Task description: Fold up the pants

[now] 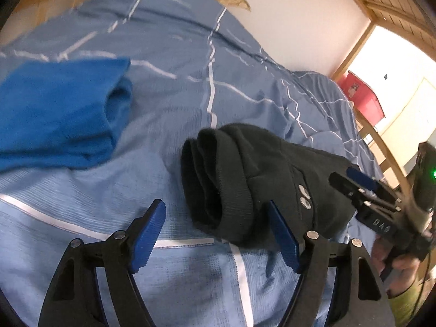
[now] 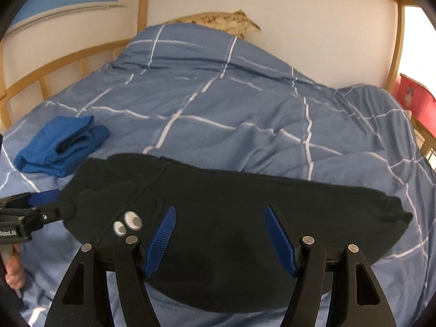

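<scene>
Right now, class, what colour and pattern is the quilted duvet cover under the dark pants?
Blue duvet cover with thin white grid lines; right wrist view shows it best.

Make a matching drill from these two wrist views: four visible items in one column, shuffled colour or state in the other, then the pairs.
Column 1
1. folded dark fleece pants
2. folded fuzzy garment
3. checked duvet cover
4. plastic storage box

Column 2
A. red, past the bed's right edge
B. bright blue, lying apart from the pants
C. black, two metal snaps showing
D. pale blue with white lines, covering the bed

Pairs: 1-C, 2-B, 3-D, 4-A
</scene>
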Demonstrator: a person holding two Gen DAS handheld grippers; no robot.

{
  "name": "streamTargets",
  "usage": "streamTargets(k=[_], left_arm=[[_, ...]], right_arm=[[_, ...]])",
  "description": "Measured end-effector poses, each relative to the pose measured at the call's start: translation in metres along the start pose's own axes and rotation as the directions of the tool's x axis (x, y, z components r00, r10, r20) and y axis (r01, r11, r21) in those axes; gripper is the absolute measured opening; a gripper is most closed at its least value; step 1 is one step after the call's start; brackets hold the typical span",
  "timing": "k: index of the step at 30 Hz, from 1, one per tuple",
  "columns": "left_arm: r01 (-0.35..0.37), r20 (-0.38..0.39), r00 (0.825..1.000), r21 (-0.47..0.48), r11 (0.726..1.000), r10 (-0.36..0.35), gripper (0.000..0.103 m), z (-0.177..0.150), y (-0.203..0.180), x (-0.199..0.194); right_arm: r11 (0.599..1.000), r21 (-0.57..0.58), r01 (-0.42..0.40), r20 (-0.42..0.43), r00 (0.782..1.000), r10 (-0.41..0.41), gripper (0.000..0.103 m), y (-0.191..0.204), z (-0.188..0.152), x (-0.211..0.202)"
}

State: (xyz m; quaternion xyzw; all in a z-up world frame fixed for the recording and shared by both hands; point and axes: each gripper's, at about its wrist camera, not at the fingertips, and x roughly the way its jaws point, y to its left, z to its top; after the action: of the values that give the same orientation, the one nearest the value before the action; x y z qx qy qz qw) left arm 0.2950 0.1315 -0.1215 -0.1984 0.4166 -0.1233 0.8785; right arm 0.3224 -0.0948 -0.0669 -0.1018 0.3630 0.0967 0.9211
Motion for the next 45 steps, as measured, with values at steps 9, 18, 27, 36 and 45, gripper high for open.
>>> streamTargets(k=[9, 18, 27, 36, 45], left_arm=[[0.04, -0.037, 0.998, -0.076, 0.996, -0.043, 0.072, 0.001, 0.01, 0.03], [0.059, -0.055, 0.996, -0.143, 0.988, -0.068, 0.071, 0.009, 0.021, 0.049], [0.053, -0.077, 0.995, -0.152, 0.987, -0.066, 0.029, 0.015, 0.012, 0.041], [-0.038, 0.019, 0.999, 0.104, 0.994, 0.036, 0.019, 0.053, -0.079, -0.011], [-0.057, 0.051, 0.998, 0.285, 0.957, 0.045, 0.019, 0.094, -0.204, -0.001]], right_arm=[[0.999, 0.038, 0.032, -0.07, 0.997, -0.03, 0.067, -0.013, -0.014, 0.029], [0.997, 0.062, 0.043, -0.088, 0.995, -0.038, 0.067, -0.02, -0.023, 0.041], [0.994, 0.108, 0.017, -0.12, 0.993, -0.004, 0.068, -0.026, -0.025, 0.054], [0.984, 0.162, -0.075, -0.168, 0.98, 0.102, 0.067, -0.045, -0.015, 0.058], [0.969, 0.234, -0.084, -0.031, 0.995, 0.094, 0.067, -0.124, 0.01, -0.011]])
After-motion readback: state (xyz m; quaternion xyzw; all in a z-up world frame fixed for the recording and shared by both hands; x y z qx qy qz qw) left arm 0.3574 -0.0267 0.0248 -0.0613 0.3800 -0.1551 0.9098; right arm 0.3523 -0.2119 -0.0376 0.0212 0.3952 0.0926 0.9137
